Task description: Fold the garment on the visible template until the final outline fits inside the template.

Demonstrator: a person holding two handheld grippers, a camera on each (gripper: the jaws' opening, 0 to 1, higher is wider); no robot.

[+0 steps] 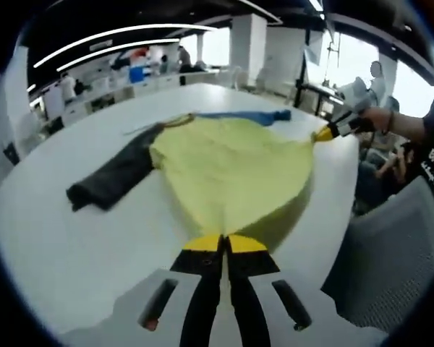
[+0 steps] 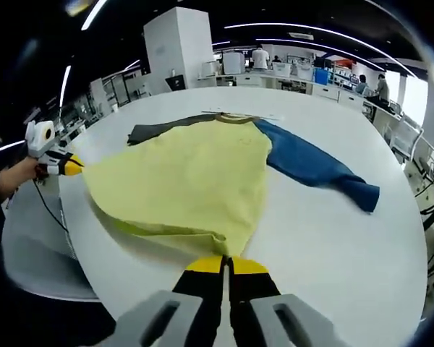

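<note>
A yellow garment [image 1: 231, 170] with one dark grey sleeve [image 1: 112, 177] and one blue sleeve [image 1: 249, 116] lies spread on the white table [image 1: 72, 238]. My left gripper [image 1: 223, 242] is shut on one bottom corner of its hem, pulled taut. The right gripper [image 1: 324, 133] shows at the right of the left gripper view, pinching the other hem corner. In the right gripper view the yellow garment [image 2: 181, 177] stretches away, its blue sleeve [image 2: 318, 166] to the right and its grey sleeve [image 2: 159, 129] behind. My right gripper [image 2: 226, 264] is shut on the hem. The left gripper [image 2: 69, 166] shows at the left.
The table edge [image 2: 65, 217] curves close below the hem. A grey chair back [image 1: 398, 253] stands beside the table at right. A person's hand [image 1: 383, 119] holds the right gripper. Desks, pillars and people fill the room's far side [image 2: 275, 65].
</note>
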